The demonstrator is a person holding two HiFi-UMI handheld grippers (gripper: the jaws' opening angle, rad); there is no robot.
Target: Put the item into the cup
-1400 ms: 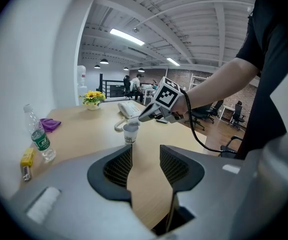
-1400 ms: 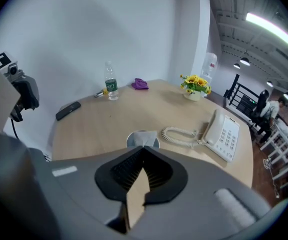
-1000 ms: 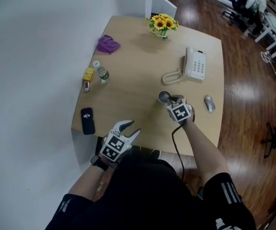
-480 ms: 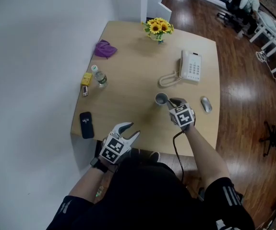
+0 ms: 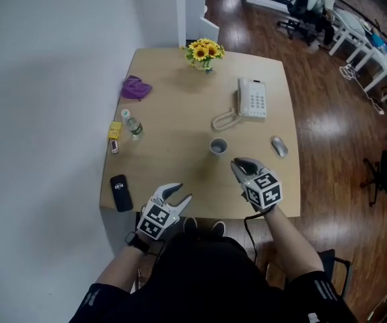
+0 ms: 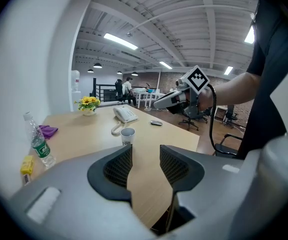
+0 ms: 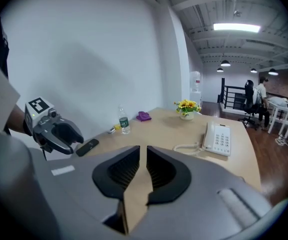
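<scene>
Right claw point(image 5: 239, 164), jaws just opened and empty, hovers at 5 o'clock of the cup point(image 5: 218, 145); a stray sweep could topple it.

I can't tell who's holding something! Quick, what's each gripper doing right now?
Left gripper: open, fingers apart, holding nothing.
Right gripper: open, fingers have just been opening, nothing between them.
</scene>
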